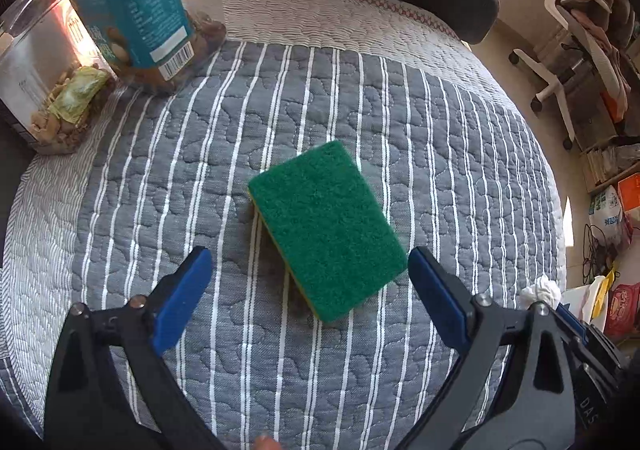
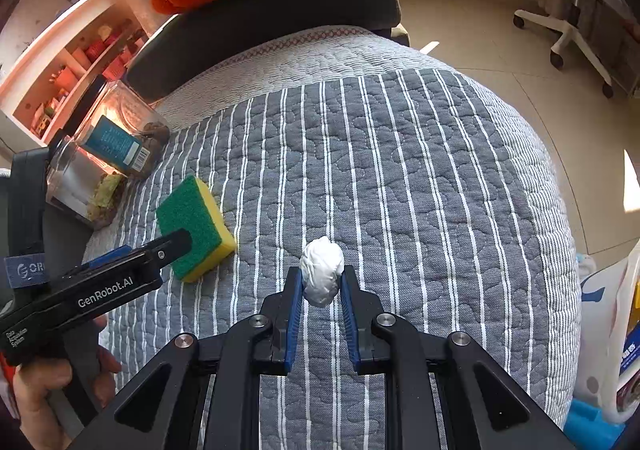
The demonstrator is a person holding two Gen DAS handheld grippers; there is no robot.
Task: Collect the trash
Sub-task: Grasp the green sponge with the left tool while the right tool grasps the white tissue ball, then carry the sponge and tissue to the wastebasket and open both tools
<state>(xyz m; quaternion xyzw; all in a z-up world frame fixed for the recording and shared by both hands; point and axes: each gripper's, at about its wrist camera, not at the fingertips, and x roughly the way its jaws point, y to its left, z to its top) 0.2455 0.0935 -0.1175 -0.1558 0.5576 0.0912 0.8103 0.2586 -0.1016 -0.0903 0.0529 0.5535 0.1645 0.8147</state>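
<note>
In the left wrist view, the left gripper (image 1: 310, 268) points down at a quilted striped blanket (image 1: 440, 137), and its two blue pads stand wide apart with nothing pressed between them. A green and yellow sponge (image 1: 326, 230) lies flat on the blanket, green side up, between the pads but not touched by them; one corner comes near to the right pad. Two clear plastic jars (image 1: 132, 13) stand at the far left edge of the blanket, and a bit of white paper shows at the right edge of the picture, behind the finger. The sponge looks light and soft, and I think it will give under pressure, so it is better to take it across the short sides, with the pads on the yellow foam edges. In the right wrist view, the right gripper (image 2: 322, 282) is closed on a crumpled white paper ball (image 2: 323, 276), which sits between the blue pads above the blanket. The ball seems very light and easy to squash, not slippery, so a gentle pinch at its middle is enough. The left gripper (image 2: 176, 246) is seen at the left, over the sponge (image 2: 196, 228), held by a hand (image 2: 44, 386).
</note>
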